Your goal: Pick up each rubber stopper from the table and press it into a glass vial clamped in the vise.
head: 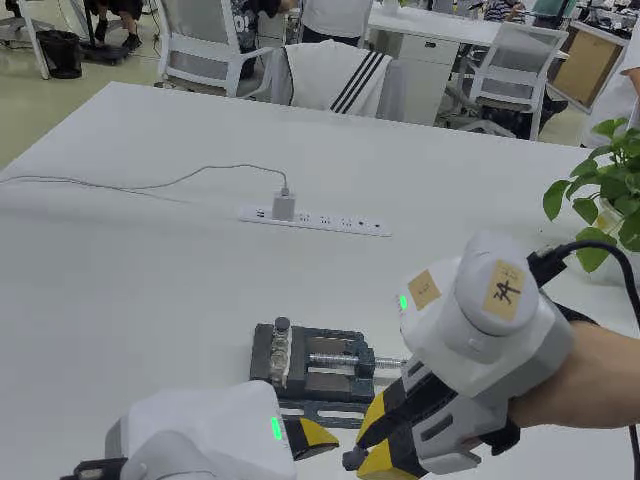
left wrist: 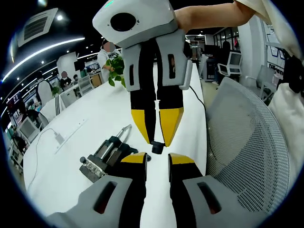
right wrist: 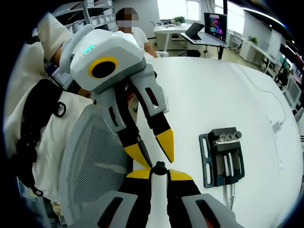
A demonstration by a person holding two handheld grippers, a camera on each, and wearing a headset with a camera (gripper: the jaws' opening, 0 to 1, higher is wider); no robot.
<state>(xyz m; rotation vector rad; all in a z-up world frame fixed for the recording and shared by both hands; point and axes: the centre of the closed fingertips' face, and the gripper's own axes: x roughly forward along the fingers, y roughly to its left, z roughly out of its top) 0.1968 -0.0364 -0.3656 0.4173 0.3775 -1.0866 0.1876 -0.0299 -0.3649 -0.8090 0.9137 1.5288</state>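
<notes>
Right gripper view is showing my right tongs clamping the stopper at bottom centre. My left tongs are gaping apart beside it, probably to regrip. The vise is holding the vial at the head view's lower centre.

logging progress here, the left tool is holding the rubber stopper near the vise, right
No, the right tool holds the rubber stopper near the vise; the left tool stands open facing it, holding nothing. The left gripper view shows this.
</notes>
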